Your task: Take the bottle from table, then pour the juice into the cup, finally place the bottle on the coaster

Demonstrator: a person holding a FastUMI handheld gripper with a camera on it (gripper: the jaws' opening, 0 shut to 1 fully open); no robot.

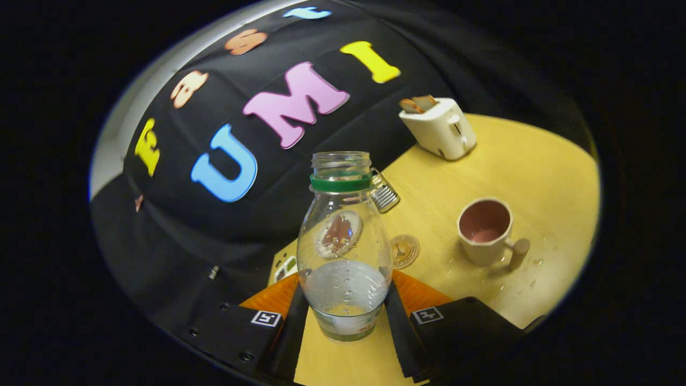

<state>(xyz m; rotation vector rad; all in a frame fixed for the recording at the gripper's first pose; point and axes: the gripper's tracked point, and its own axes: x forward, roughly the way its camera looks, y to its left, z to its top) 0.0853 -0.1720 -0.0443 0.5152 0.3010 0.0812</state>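
Two fingers of the claw (345,316) clamp the lower body of a clear plastic bottle (344,252), one pressing on each side. The bottle's long axis runs straight out along the fingers, its base sitting between them and its open, uncapped mouth pointing away from the claw toward the booth's black cloth wall. A green ring (341,183) circles the neck just under the mouth. A small amount of pale liquid sits low in the bottle, near the base; the rest of the body is see-through.

Seen from the claw, the yellow wooden worktop (536,171) appears slanted. On it, off to the right of the bottle and apart from it, stands a cream mug (485,230) with a pinkish inside and a handle on its right side; a little liquid shows at its bottom. Drops of liquid (536,261) lie on the worktop just beside the handle. Between bottle and mug, near the bottle, lies a round coaster (404,250), flat and bare. Farther off stands a white toaster (439,128) with slices of bread (418,103) in its slots. A small ribbed metal item (383,194) peeks out beside the bottle's shoulder.
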